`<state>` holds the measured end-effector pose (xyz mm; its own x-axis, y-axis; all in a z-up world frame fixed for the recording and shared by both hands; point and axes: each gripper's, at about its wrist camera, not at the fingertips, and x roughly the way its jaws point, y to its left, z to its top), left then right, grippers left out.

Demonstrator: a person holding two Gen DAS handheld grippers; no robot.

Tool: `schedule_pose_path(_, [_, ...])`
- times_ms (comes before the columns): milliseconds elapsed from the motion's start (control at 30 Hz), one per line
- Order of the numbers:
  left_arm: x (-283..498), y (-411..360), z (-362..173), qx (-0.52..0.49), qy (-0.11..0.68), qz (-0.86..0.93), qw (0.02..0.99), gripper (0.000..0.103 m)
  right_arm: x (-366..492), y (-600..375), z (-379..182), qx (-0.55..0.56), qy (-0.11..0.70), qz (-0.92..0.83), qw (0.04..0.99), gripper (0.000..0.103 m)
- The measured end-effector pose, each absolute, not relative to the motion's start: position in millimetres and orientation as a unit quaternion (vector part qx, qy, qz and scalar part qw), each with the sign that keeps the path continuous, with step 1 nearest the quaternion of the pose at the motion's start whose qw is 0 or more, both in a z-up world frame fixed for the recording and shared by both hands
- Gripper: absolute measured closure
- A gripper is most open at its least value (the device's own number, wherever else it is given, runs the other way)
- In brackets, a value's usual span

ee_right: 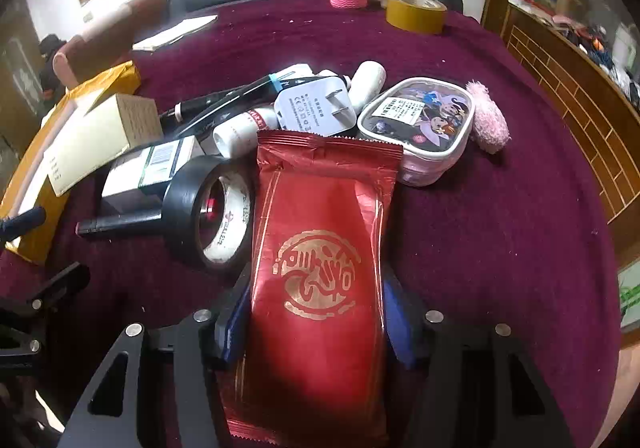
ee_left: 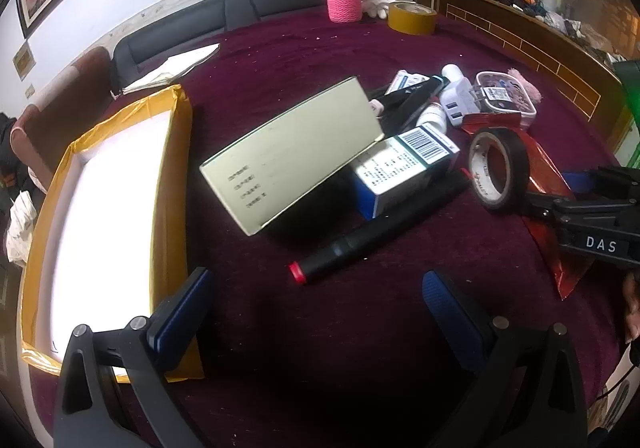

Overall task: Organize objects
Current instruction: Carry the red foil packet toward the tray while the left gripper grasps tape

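Our right claw pinches the red pouch for boxing; our left claw hangs spread, empty, box at its left finger.

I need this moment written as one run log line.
task: organize objects | left gripper: open, empty | right gripper: shut on red foil packet | yellow box: open, beside pile

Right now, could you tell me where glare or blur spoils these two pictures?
Left wrist view: the yellow box's white inside is blown out by glare, and the frame edges are bent and dark. Right wrist view: the red packet is sharp; the frame corners are dark.
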<state>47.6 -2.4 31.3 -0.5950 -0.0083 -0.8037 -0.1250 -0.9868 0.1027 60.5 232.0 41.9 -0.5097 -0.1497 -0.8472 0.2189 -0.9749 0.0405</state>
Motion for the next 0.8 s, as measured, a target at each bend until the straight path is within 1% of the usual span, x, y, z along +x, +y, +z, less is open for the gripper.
schedule_pose_path(133, [48, 2, 34, -0.446, 0.076, 0.891, 0.039, 0.000, 59, 231, 40, 0.476, 0.041, -0.872, 0.107, 0.040])
schedule_pose_path(233, [48, 5, 35, -0.445, 0.077, 0.891, 0.044, 0.000, 56, 236, 42, 0.470, 0.030, -0.875, 0.108, 0.048])
schedule_pose_path(267, [49, 6, 35, -0.445, 0.076, 0.891, 0.046, 0.000, 56, 239, 43, 0.469, 0.024, -0.876, 0.110, 0.055])
schedule_pose_path(300, [49, 7, 35, -0.444, 0.074, 0.892, 0.050, 0.000, 57, 242, 45, 0.467, 0.022, -0.877, 0.110, 0.058])
schedule_pose_path(467, [47, 13, 37, -0.445, 0.060, 0.891, 0.069, 0.000, 63, 257, 45, 0.459, 0.017, -0.883, 0.099, 0.059])
schedule_pose_path(633, [43, 27, 39, -0.442, 0.075, 0.892, 0.067, 0.000, 67, 263, 45, 0.447, 0.032, -0.889, 0.091, 0.059])
schedule_pose_path(800, [41, 41, 45, -0.435, 0.064, 0.893, 0.099, 0.000, 68, 282, 44, 0.436, -0.003, -0.896, 0.091, 0.059])
